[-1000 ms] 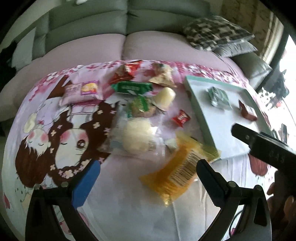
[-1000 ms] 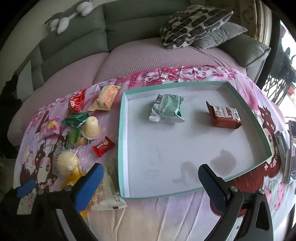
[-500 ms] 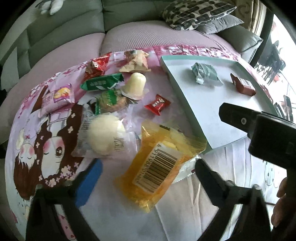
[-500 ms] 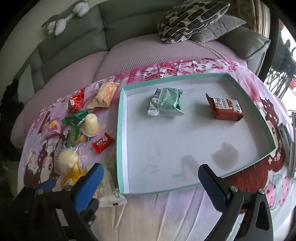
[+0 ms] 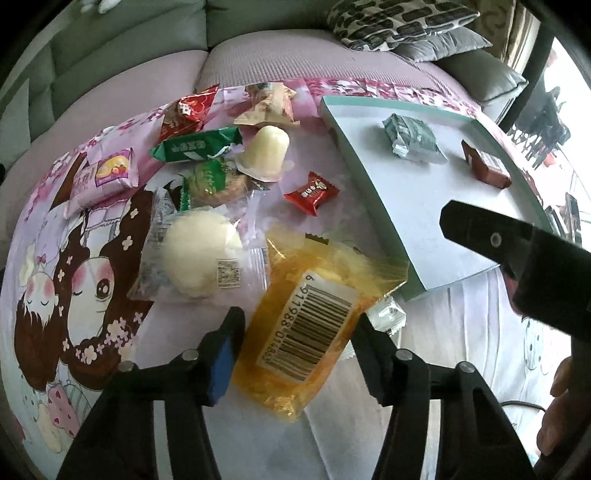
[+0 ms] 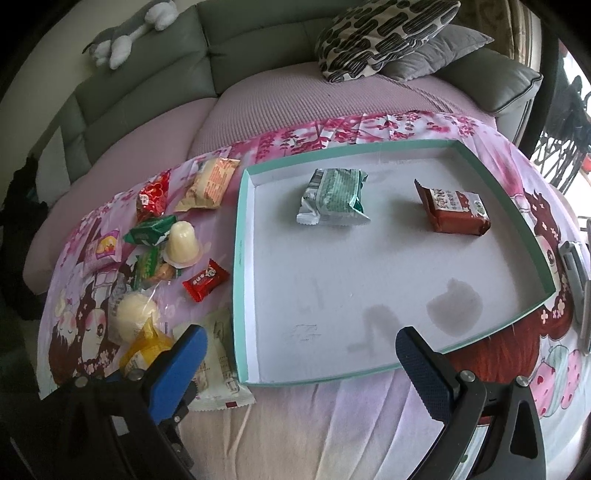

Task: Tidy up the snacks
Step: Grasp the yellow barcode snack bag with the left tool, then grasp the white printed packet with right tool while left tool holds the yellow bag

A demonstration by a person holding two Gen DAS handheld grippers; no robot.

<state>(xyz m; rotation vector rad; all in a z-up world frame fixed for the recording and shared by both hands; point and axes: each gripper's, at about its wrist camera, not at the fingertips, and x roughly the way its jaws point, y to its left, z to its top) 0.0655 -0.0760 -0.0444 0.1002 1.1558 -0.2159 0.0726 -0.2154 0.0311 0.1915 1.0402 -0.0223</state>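
Note:
A yellow snack packet (image 5: pixel 306 306) with a barcode lies on the cartoon-print cloth, partly over a white packet (image 6: pixel 218 369). My left gripper (image 5: pixel 297 325) straddles it. Its jaws are closing, and both pads touch the packet's sides. My right gripper (image 6: pixel 299 336) hangs open over the near edge of the teal-rimmed tray (image 6: pixel 236 258), with nothing between its fingers. In the tray lie a green-and-silver packet (image 6: pixel 332 195) and a brown packet (image 6: pixel 458 210). Loose snacks sit left of the tray: a red candy (image 5: pixel 312 192), a wrapped white bun (image 5: pixel 201 251) and a jelly cup (image 5: pixel 267 151).
A green packet (image 5: pixel 195 146), a pink packet (image 5: pixel 105 177) and other wrappers lie farther back on the cloth. A sofa with patterned pillows (image 6: pixel 384 33) and a plush toy (image 6: pixel 125 33) stands behind. A person's hand (image 5: pixel 561 406) shows at the right.
My left gripper came down and closer to the yellow packet, and its jaws narrowed from wide open to touching it. The right gripper kept still.

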